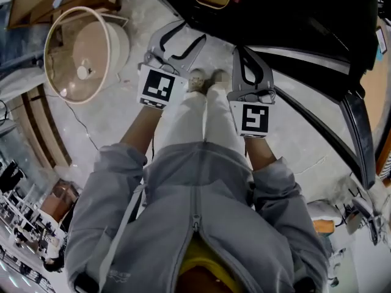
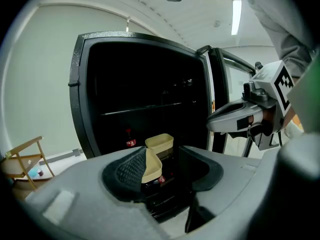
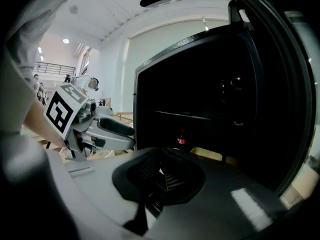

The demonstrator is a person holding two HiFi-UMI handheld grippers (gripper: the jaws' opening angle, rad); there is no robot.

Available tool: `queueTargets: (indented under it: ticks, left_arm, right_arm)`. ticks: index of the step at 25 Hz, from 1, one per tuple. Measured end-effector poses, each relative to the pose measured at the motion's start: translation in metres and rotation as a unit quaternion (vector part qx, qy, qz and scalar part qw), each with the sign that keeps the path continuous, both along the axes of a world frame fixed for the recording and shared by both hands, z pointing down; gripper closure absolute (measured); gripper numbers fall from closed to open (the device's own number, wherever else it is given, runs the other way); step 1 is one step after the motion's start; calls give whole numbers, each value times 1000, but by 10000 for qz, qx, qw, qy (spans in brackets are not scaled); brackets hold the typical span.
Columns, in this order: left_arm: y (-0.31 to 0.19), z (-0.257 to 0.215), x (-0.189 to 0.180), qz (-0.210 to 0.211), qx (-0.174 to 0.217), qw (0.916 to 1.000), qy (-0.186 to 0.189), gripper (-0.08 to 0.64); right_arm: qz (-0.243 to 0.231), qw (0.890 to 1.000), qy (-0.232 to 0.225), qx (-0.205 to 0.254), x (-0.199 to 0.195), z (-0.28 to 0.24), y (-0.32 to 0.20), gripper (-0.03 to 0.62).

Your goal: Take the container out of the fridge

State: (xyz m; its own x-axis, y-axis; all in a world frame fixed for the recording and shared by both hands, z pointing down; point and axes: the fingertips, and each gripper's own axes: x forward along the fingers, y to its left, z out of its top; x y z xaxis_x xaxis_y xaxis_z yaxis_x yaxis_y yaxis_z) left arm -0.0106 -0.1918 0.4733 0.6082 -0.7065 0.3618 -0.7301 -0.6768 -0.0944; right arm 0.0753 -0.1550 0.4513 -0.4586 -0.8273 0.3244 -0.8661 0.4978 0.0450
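Left gripper [image 2: 165, 171]: jaws apart, nothing between the pads; we point it at the fridge opening.
Right gripper [image 3: 161, 176]: jaws look drawn together, empty, just beside the left one.
Container [image 2: 159, 142]: tan tub, seemingly open-topped, in the lower part of the fridge, beyond both grippers and untouched.
Handling: we judge it light, thin-walled and a little flexible, perhaps slick if cold; contents unseen. Take it across 2 opposite walls under the rim, gently, and keep it level.
Bottle [image 2: 130, 139]: red label, behind the container.
Fridge [image 2: 80, 84]: black, door open, interior dark.
Surface: pale mottled floor [image 1: 116, 108].
Room: white walls, strip lights [image 2: 236, 16], wooden frame [image 2: 25, 159] at the far left.
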Motion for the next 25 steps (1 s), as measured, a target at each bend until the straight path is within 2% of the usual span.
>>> queueTargets:
  ticks: [6,15,19,25]
  left_arm:
    - [-15,38,-1,142,-15,9995,-271,354]
    - [-50,97,18,-263,-394,9987,211,327]
    - [-65,113,27,-424,-499,9975,258,290]
    - [-90,147,17,-841,-681,9935,341,211]
  right_arm:
    - [83,9998,158,-98,-7,38,-6,592]
    - [287,9984,218,-438,1,79,-5,592]
    - [365,9980,232,-461,7,80,-10,592]
    - [454,9976,253,-463,1,94,-23,592]
